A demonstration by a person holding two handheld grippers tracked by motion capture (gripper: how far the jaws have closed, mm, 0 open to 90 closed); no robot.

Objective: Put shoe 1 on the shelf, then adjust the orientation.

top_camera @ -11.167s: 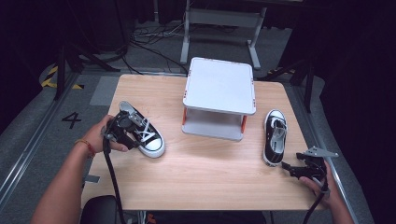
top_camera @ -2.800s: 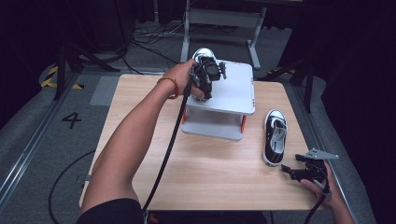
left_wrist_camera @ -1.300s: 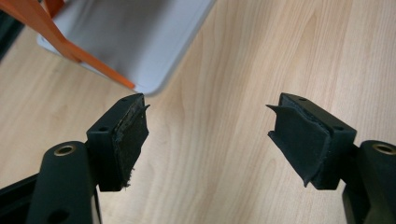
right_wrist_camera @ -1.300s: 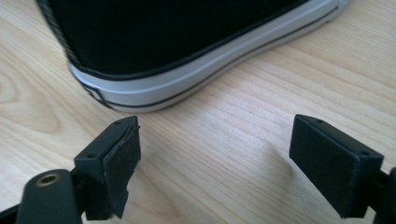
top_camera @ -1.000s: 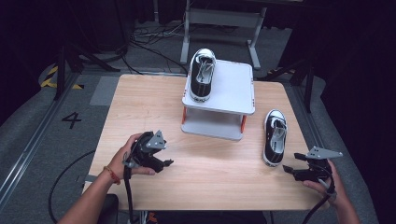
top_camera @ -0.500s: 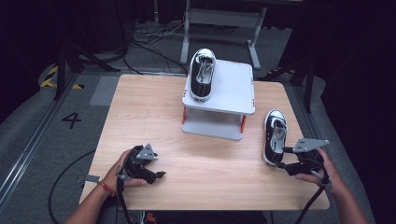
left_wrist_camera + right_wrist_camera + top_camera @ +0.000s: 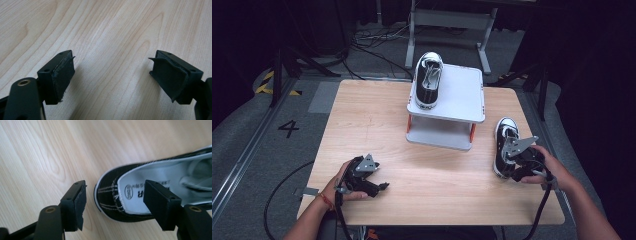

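Observation:
One black-and-white sneaker (image 7: 428,80) lies on top of the white stand (image 7: 462,102), toe toward me. Its mate (image 7: 503,142) lies on the table at the right. My right gripper (image 7: 510,169) is at that sneaker's heel (image 7: 110,192). Its jaws have just been closing, with the heel's back wall between them; one pad (image 7: 160,200) hangs over the insole and the other (image 7: 80,202) stands outside, neither pressing. My left gripper (image 7: 381,186) rests low over bare wood at the front left. Its jaws (image 7: 112,67) have just been opening, with nothing between them.
The wooden table (image 7: 372,120) has bare wood left of the stand. Orange legs (image 7: 409,122) hold the stand's top above a lower shelf. Cables (image 7: 377,47) and a metal frame (image 7: 447,17) sit on the floor beyond the far edge.
The left hand took the first sneaker from the table's left to the stand, then drew back and sank to the front left. The right gripper has moved up to the second sneaker's heel.

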